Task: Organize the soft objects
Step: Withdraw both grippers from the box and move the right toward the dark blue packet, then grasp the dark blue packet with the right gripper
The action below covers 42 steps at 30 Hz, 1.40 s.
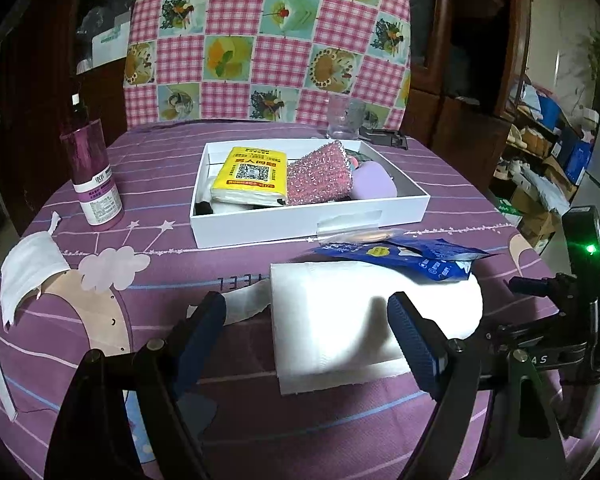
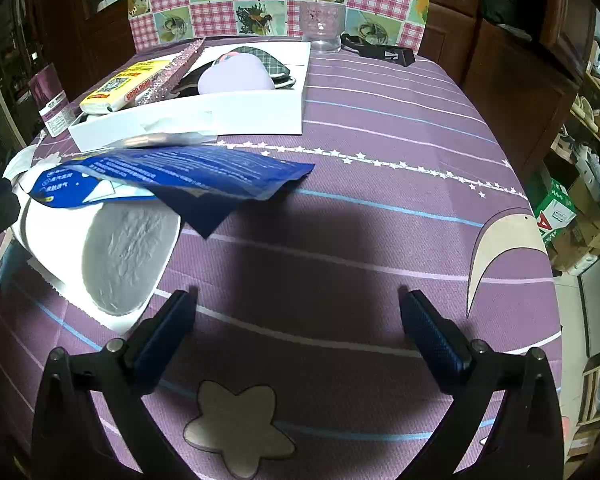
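A white box (image 1: 300, 224) on the purple tablecloth holds a yellow tissue pack (image 1: 252, 172), a pink glitter sponge (image 1: 318, 176) and a lilac soft pad (image 1: 374, 180). A white toilet-paper roll (image 1: 340, 320) lies in front of it, with a blue packet (image 1: 404, 258) resting on its far side. My left gripper (image 1: 308, 320) is open just before the roll, empty. My right gripper (image 2: 298, 320) is open and empty over bare cloth; the roll (image 2: 120, 256), the packet (image 2: 188, 176) and the box (image 2: 236, 116) lie to its left and ahead.
A purple bottle (image 1: 92, 176) stands left of the box. A white face mask (image 1: 28, 272) lies at the table's left edge. A clear glass (image 1: 344, 118) and a black clip (image 1: 384, 136) sit behind the box. A checked chair cover (image 1: 268, 40) rises behind.
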Each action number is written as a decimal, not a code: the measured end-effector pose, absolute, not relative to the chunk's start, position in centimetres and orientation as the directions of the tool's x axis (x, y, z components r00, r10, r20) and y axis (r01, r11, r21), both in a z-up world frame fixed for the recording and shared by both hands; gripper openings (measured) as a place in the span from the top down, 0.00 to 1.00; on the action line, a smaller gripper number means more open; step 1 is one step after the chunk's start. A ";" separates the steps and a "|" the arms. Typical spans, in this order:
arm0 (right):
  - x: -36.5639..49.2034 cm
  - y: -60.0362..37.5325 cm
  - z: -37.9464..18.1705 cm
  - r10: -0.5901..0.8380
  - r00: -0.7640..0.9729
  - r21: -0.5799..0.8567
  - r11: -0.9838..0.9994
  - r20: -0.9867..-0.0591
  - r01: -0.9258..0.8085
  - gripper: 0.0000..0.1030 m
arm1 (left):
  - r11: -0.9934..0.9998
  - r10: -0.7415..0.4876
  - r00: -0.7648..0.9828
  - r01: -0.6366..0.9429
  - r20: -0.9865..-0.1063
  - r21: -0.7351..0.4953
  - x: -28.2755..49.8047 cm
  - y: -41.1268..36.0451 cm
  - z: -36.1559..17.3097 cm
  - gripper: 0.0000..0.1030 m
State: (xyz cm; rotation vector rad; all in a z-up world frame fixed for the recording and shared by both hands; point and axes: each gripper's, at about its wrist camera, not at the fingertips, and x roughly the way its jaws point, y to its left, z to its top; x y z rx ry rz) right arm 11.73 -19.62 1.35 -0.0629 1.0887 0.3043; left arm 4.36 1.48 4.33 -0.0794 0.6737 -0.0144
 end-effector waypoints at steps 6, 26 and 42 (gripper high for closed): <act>11.8 -19.6 1.3 0.212 0.427 0.098 0.957 -0.879 -0.274 0.00 | 0.998 -0.041 0.774 -0.004 -0.631 -0.070 4.5 1.3 4.1 0.19; 11.8 -19.5 1.3 0.212 0.428 0.097 0.957 -0.879 -0.275 0.00 | 0.998 -0.038 0.786 -0.007 -0.618 -0.070 4.2 1.1 4.5 0.19; 11.6 -21.0 4.1 0.228 0.440 0.161 0.970 -0.869 -0.185 0.23 | 0.998 0.031 0.769 -0.056 -0.639 -0.019 4.0 0.9 5.7 0.66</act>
